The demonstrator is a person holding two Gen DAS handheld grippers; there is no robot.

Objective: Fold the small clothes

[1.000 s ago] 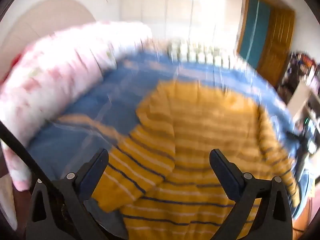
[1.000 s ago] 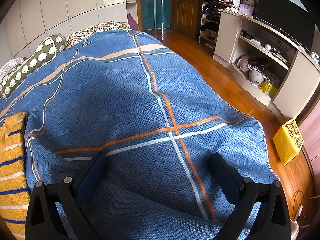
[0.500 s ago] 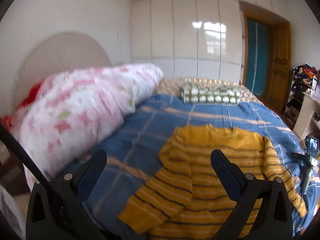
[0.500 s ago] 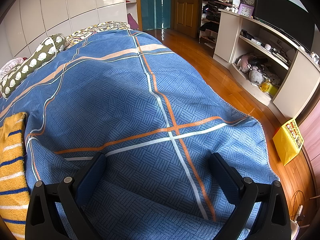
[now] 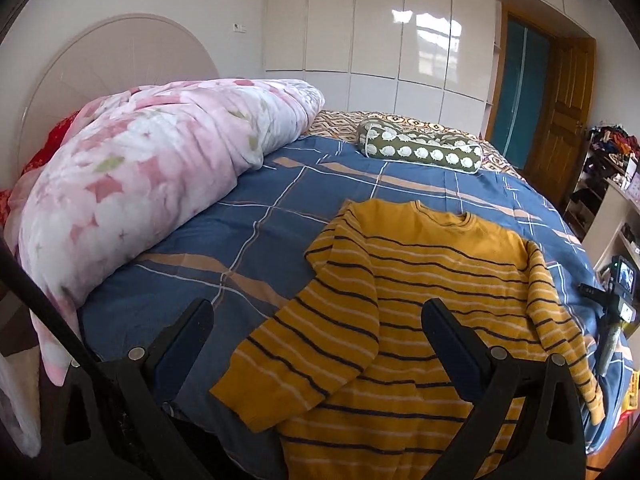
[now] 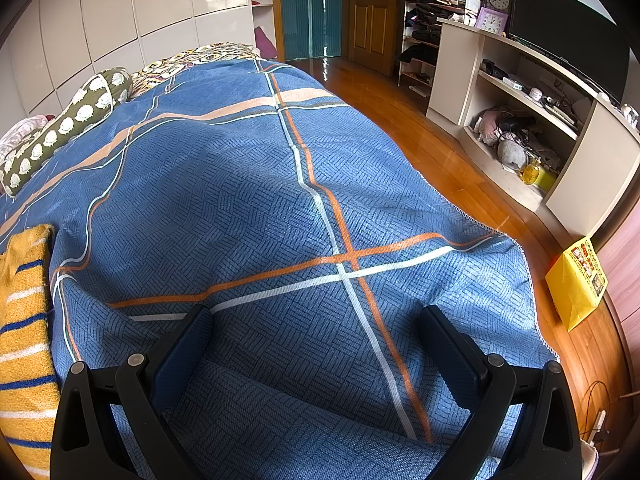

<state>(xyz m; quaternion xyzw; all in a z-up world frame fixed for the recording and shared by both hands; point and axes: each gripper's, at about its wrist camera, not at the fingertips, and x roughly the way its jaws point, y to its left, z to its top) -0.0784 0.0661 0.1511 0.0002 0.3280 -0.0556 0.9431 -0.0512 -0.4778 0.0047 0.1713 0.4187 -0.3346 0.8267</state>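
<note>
The left gripper (image 5: pixel 318 320) has pulled back, jaws wide and empty, sweater (image 5: pixel 432 292) spread at twelve o'clock. The right gripper (image 6: pixel 316 328), wide too, faces bare bedspread (image 6: pixel 256 184); sweater at nine o'clock. A shallow pinch could snag the bedspread.

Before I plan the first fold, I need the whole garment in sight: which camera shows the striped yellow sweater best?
The left wrist view: the sweater lies spread on the bed, neckline and both sleeves visible. The right wrist view catches only one edge.

Left tool (image 5: pixel 316 320) and right tool (image 6: pixel 316 326), black frames, dark blue pads, silver screws
</note>
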